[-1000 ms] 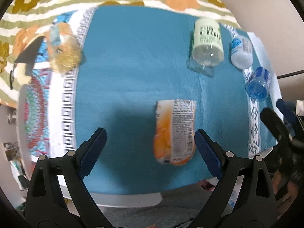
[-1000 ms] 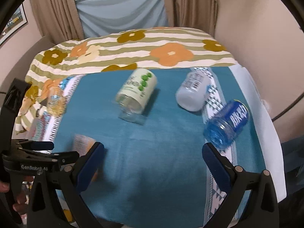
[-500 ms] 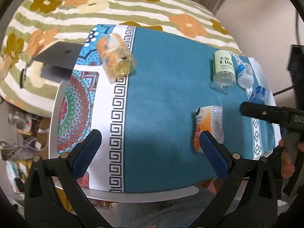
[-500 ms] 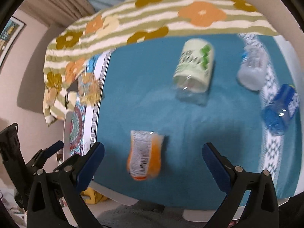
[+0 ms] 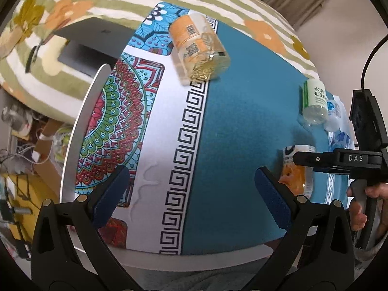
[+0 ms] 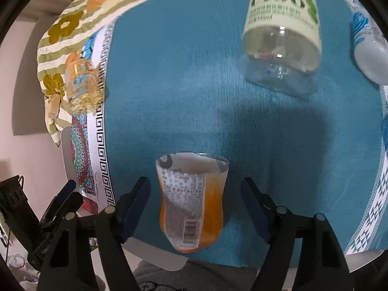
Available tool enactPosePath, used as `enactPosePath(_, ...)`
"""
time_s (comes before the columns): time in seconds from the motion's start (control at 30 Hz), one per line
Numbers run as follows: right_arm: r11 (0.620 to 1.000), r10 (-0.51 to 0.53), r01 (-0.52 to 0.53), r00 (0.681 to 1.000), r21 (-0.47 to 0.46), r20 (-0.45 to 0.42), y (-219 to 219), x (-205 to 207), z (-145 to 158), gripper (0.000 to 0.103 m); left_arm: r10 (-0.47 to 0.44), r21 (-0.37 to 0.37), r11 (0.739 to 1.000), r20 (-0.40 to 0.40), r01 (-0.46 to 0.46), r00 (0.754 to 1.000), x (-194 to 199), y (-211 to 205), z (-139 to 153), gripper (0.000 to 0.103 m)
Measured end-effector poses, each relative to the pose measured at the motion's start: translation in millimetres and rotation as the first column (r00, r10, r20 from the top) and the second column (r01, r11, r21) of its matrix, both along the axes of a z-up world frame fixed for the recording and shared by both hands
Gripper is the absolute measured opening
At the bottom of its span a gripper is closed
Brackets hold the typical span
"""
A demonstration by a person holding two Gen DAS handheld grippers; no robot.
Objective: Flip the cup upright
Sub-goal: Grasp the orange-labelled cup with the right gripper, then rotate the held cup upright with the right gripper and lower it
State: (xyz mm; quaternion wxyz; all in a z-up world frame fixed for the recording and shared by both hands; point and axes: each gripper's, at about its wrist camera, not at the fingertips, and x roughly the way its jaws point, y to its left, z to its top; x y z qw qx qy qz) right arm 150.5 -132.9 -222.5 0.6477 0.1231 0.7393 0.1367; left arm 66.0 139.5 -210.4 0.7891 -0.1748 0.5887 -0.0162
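Observation:
An orange-labelled clear cup (image 6: 191,201) lies on its side near the front edge of the teal cloth, its open rim pointing away from me. My right gripper (image 6: 194,183) is open and low, one blue pad on each side of the cup, with a gap on both sides. In the left wrist view the same cup (image 5: 297,172) is partly hidden behind the right tool's black frame. My left gripper (image 5: 190,172) is open over the cloth's white key-pattern band, left of the cup, with nothing between its fingers.
Other cups lie on their sides: an amber one (image 5: 198,48) far left, a green-labelled one (image 6: 281,31) and a white one (image 6: 368,48) at the back right. The round table's rim (image 5: 194,259) is close. A laptop (image 5: 82,46) rests on the floral bed behind.
My right gripper dropped toward the orange cup and now straddles it. My left gripper swung left, away from that cup, to the patterned band.

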Motion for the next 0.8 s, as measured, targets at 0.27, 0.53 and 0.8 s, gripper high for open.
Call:
enactPosePath(0.27,1.000,0.010,-0.009,1.000,0.016,-0.028,6.3,3.9,-10.2,0.050,0.001,-0.012,1.000,-0.014,-0.001,1.000,6.8,-0.2,-6.8,0.103)
enactPosePath(0.53,0.999,-0.030,0.029,0.999,0.046,0.031,-2.0,0.4,4.1,0.048,-0.016,-0.001,1.000,-0.002,0.016,1.000,9.1,-2.8,0.0,0.103)
enactPosePath(0.8,0.998,-0.031,0.052,0.902,-0.036,0.431,-1.8,-35.5,59.3,0.048,-0.077,0.041,0.996,0.044,0.075,0.996,8.8,-11.4,17.7,0.103)
